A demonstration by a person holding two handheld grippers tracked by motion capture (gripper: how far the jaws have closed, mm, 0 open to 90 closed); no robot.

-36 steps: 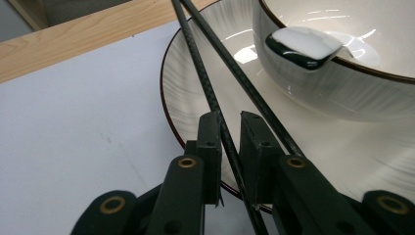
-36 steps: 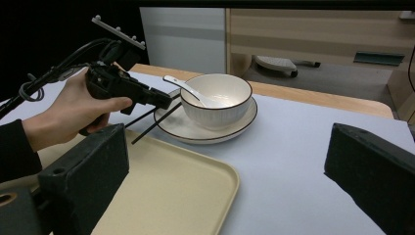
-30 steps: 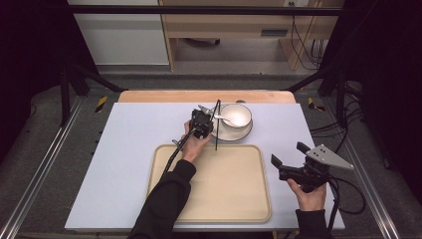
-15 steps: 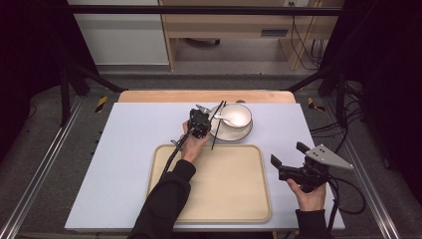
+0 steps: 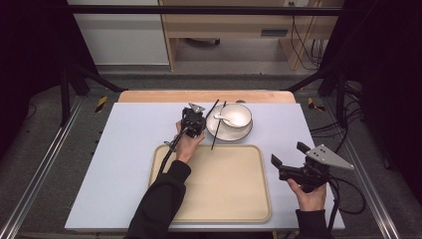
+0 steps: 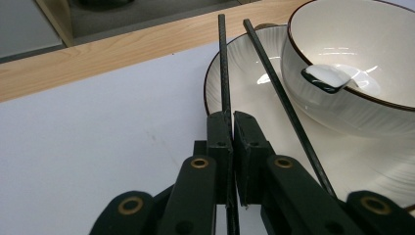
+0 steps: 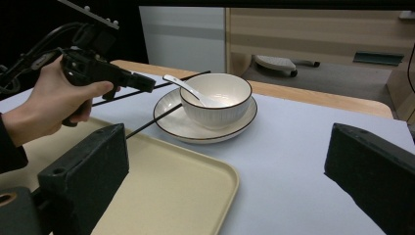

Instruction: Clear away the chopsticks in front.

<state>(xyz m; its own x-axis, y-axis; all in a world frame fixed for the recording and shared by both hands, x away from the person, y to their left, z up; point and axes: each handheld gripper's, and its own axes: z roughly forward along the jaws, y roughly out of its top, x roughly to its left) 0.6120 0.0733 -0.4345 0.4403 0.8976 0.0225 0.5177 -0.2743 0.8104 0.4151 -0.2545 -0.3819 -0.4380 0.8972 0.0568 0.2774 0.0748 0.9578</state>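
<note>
Two grippers are in your hands. Nearest to you, your right gripper (image 5: 287,158) hangs off the right side of the tan tray (image 5: 219,209), above the white table mat (image 5: 124,149). Its jaws stand wide apart and nothing is between them. The tray lies flat in the middle of the mat, close to your side. A bit farther out, your left gripper (image 5: 194,119) sits just past the far left corner of the tray, and its jaws are squeezed tight on one black chopstick (image 6: 224,63). That stick pokes out ahead of the jaws, up off the mat. The second chopstick (image 6: 284,98) is not in the jaws. It rests just beside the first one, slanting across the rim of the plate (image 5: 246,133) and down to the tray's far edge. The white bowl (image 5: 234,115) stands on that plate, and a white spoon (image 7: 188,89) leans inside the bowl. Farthest from you is the wooden table edge (image 5: 149,96).
</note>
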